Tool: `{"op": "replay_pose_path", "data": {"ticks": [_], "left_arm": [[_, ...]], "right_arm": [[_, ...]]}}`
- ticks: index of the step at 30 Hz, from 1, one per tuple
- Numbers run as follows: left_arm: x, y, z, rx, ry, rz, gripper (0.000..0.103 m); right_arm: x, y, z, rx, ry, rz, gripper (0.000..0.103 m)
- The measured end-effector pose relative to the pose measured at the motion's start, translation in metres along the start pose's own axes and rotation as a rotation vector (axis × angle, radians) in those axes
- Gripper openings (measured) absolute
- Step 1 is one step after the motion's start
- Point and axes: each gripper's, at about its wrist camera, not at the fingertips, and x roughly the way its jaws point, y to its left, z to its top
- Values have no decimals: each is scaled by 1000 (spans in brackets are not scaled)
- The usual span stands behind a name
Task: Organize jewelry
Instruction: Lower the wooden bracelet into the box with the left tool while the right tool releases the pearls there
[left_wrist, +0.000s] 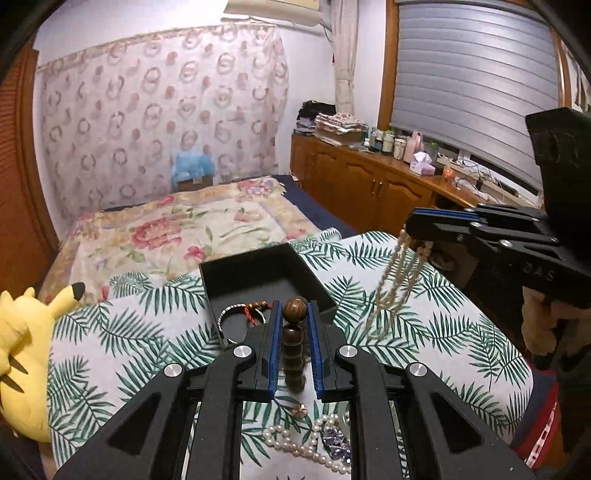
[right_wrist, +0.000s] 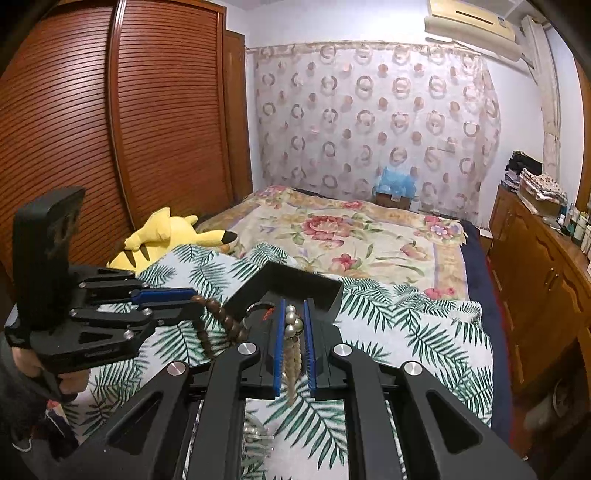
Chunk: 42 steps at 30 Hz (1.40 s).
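My left gripper (left_wrist: 294, 308) is shut on a string of brown wooden beads (left_wrist: 294, 332), which hangs down between its blue pads above the leaf-print cloth (left_wrist: 110, 350). Just beyond it lies an open black box (left_wrist: 266, 277) holding a bangle with a red cord (left_wrist: 236, 314). To the right, my right gripper (left_wrist: 410, 227) is shut on a cream bead necklace (left_wrist: 395, 284) that dangles in several strands. In the right wrist view that necklace (right_wrist: 293, 325) sits between the right gripper's (right_wrist: 294, 308) pads, and the left gripper (right_wrist: 192, 299) holds the brown beads (right_wrist: 218, 321) beside the box (right_wrist: 288, 284).
A white pearl necklace (left_wrist: 295, 446) and a purple brooch (left_wrist: 336, 443) lie on the cloth under my left gripper. A yellow plush toy (left_wrist: 22, 350) rests at the left. A floral bedspread (left_wrist: 184, 229) stretches behind, and a wooden cabinet (left_wrist: 369, 181) stands at the right.
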Motion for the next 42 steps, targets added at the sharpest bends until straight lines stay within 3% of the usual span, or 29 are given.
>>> {"op": "replay_pose_path", "data": {"ticks": [19, 23, 25, 26, 42], "left_arm": [[-2, 24, 27, -14, -33, 71, 12], [4, 27, 30, -13, -23, 78, 12], [7, 28, 31, -13, -19, 83, 12], [8, 28, 31, -15, -17, 84, 12], [56, 24, 43, -18, 34, 107, 13]], "right_arm": [[78, -13, 52, 71, 33, 43, 12], [104, -18, 44, 110, 77, 51, 13], [110, -22, 37, 132, 92, 44, 30], [112, -23, 33, 139, 95, 49, 32], [86, -41, -15, 122, 119, 7, 32]]}}
